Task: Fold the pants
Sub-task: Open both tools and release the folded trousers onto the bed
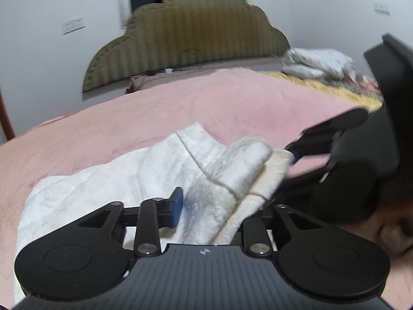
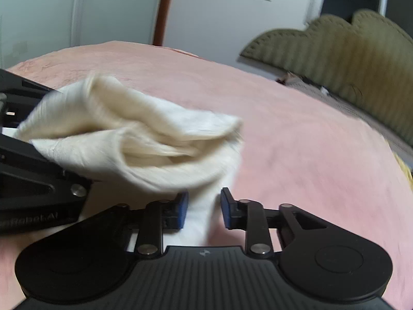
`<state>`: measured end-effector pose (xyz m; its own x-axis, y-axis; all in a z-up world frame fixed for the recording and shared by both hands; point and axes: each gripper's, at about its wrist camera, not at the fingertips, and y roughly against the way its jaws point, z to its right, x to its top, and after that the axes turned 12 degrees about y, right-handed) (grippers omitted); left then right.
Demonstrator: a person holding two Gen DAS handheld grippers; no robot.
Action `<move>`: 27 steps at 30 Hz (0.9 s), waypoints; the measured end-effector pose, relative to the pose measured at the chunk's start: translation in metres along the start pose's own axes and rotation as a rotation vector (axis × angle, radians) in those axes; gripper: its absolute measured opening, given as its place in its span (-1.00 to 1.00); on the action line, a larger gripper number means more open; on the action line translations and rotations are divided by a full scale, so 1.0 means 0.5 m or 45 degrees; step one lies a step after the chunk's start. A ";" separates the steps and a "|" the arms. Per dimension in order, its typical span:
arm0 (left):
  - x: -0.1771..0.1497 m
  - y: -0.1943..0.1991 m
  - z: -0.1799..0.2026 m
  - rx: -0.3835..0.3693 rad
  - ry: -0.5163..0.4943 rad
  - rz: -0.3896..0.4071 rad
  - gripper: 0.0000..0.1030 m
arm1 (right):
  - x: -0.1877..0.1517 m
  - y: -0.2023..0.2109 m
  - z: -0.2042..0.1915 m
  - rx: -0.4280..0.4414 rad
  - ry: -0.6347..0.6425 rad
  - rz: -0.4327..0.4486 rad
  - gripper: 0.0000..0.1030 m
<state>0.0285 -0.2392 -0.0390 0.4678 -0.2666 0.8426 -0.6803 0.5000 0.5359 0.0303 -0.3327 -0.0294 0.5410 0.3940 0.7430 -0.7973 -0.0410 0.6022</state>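
Observation:
White fleecy pants lie bunched on the pink bed cover. My left gripper has its jaws set wide, with pants cloth lying between them; its right pad is hidden under the cloth. My right gripper is open with a strip of white cloth between its blue pads, not pinched. A folded cream-white bundle of the pants is raised just ahead of it. The right gripper's body shows in the left wrist view with its tips at the pants' edge; the left gripper's body shows in the right wrist view.
An olive scalloped headboard stands at the far end of the bed. White pillows and a yellow patterned blanket lie at the far right. White walls with sockets surround the bed.

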 end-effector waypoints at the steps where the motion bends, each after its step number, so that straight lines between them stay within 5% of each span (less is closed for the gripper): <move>1: -0.001 0.010 -0.003 -0.054 0.009 -0.012 -0.08 | -0.010 0.013 0.013 -0.001 -0.043 -0.002 -0.37; 3: 0.010 0.031 -0.016 -0.187 0.058 -0.025 0.25 | -0.030 0.027 0.040 -0.042 -0.128 -0.042 -0.37; 6: 0.008 0.093 -0.047 -0.366 0.080 0.042 0.46 | -0.033 0.037 0.060 -0.241 -0.189 -0.121 -0.37; 8: 0.011 0.117 -0.077 -0.272 0.056 0.128 0.62 | -0.010 0.052 0.059 -0.310 -0.221 -0.075 -0.37; 11: 0.018 0.113 -0.144 0.028 0.035 0.201 0.64 | 0.052 0.061 0.037 -0.214 -0.242 0.088 -0.37; 13: 0.021 0.094 -0.195 0.201 0.059 0.175 0.62 | 0.102 0.041 0.004 -0.123 -0.189 0.133 -0.37; 15: 0.020 0.078 -0.246 0.278 0.113 0.123 0.61 | 0.141 0.013 -0.047 -0.053 -0.101 0.136 -0.37; 18: -0.004 0.049 -0.294 0.251 0.191 -0.033 0.60 | 0.181 -0.053 -0.100 0.045 0.012 0.053 -0.37; 21: -0.042 0.019 -0.285 0.170 0.089 -0.159 0.55 | 0.166 -0.093 -0.125 0.006 0.098 -0.048 -0.38; 24: -0.056 0.022 -0.252 0.189 -0.061 -0.053 0.51 | 0.147 -0.076 -0.117 -0.058 0.015 -0.070 -0.19; 27: -0.061 0.053 -0.235 0.114 -0.008 -0.010 0.54 | 0.146 -0.026 -0.124 -0.055 -0.012 -0.008 -0.19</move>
<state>0.0624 -0.1208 -0.0566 0.4696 -0.2757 0.8387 -0.7247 0.4222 0.5446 0.0635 -0.2464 -0.0012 0.5487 0.3852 0.7420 -0.8043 0.0010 0.5942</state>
